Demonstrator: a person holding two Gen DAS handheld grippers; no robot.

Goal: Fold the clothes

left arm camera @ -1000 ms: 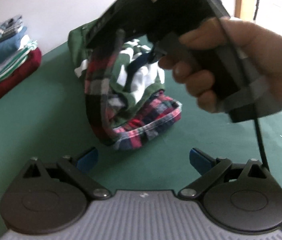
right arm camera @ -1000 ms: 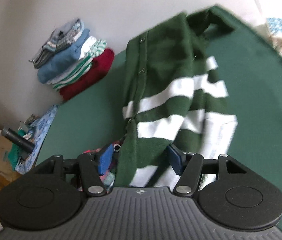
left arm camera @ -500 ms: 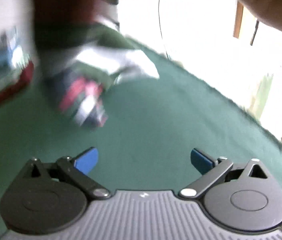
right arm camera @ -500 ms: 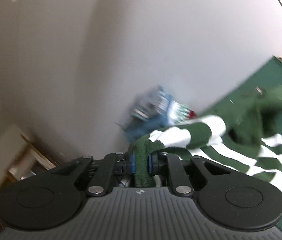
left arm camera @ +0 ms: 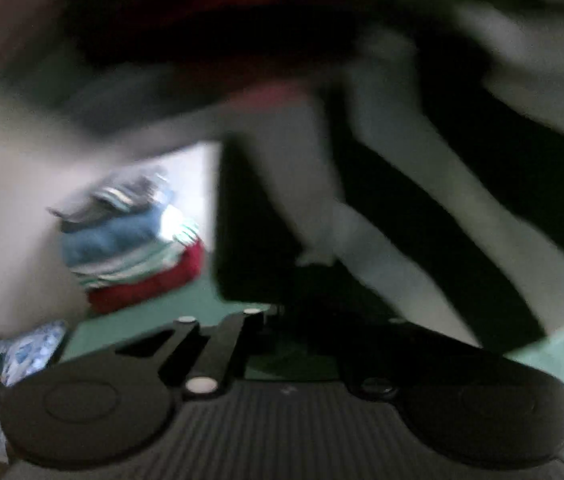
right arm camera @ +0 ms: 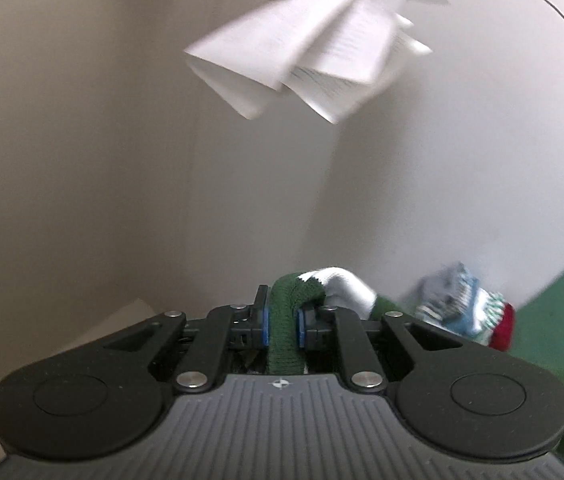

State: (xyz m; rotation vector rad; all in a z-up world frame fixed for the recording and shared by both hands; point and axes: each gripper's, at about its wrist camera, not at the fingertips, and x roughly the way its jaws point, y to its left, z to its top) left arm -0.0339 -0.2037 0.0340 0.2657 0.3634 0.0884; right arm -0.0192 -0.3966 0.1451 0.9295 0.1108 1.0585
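**Sweater's off the pile and up in the air now**

Nearest first. The right claw (right arm camera: pixel 282 326) was spread around the green-and-white sweater (right arm camera: pixel 279 344) a second ago. Now it's pinching a roll of the green knit between its blue pads, aimed up at the wall.

The left claw (left arm camera: pixel 294 312) was wide open half a second back and its jaws are closing now. The sweater (left arm camera: pixel 422 208) hangs right at its tips, filling 12 to 3 o'clock. It's too blurry to tell if the pads have bitten yet.

My read is that it's being held up to shake flat, so the actual folding hasn't started.

Counts:
- two claws
- one sweater
- one reddish blur at 12 o'clock in the left view (can't ID it)
- one folded stack (left arm camera: pixel 133 248) of roughly four pieces, on the green worktop (left arm camera: pixel 185 304) at 9 o'clock
- one bunch of white paper (right arm camera: pixel 314 52) up on the wall
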